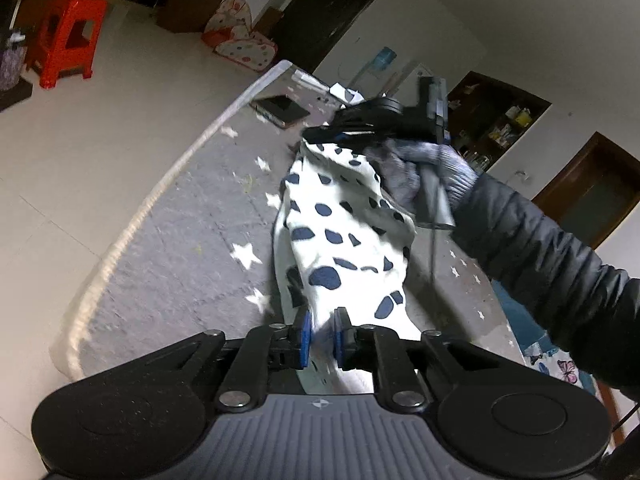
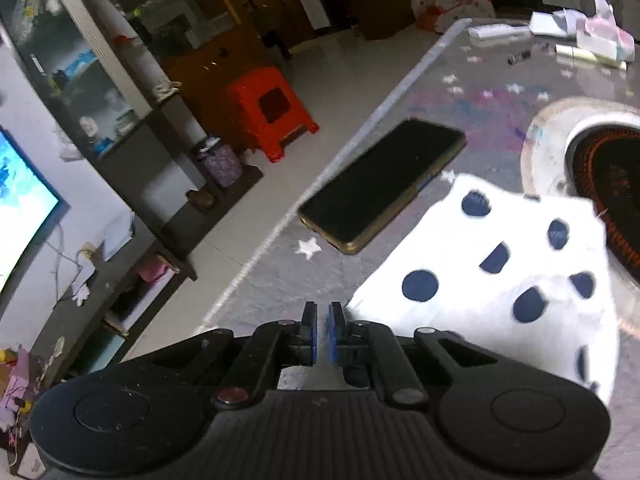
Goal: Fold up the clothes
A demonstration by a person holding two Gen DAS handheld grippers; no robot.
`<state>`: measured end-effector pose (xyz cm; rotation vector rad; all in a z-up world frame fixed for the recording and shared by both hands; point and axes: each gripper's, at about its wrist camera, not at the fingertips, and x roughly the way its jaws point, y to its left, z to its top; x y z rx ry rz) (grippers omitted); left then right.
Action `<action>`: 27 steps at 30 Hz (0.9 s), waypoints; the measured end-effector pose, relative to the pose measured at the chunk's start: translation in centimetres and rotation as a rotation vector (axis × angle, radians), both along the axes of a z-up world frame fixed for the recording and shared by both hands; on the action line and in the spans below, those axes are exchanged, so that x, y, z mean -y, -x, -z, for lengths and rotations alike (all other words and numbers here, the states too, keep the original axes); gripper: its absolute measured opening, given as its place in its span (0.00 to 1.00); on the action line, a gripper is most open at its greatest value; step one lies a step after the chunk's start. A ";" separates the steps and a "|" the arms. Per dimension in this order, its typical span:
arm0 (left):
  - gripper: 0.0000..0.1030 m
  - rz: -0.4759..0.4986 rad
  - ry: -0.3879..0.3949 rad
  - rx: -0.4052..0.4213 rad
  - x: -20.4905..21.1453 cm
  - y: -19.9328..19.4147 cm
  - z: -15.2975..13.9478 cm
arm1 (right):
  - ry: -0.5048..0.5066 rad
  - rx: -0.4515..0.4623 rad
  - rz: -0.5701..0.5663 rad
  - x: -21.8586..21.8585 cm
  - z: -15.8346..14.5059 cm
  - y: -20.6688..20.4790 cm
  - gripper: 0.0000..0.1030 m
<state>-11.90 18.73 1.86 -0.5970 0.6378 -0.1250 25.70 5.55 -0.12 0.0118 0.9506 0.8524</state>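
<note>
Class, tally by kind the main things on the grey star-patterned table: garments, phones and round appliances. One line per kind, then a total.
White garment with navy spots: 1
Black smartphone with gold edge: 1
Round black-and-white appliance: 1
Total: 3

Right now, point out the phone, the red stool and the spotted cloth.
phone [image 2: 382, 184]: right wrist view, middle of its dark screen.
red stool [image 2: 272, 114]: right wrist view, its seat top.
spotted cloth [image 1: 340, 236]: left wrist view, white middle of the hanging fabric.
</note>
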 end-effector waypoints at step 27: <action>0.19 0.390 -0.215 -0.019 12.5 -18.3 -1.4 | 0.112 -0.005 -0.071 17.4 0.4 6.8 0.09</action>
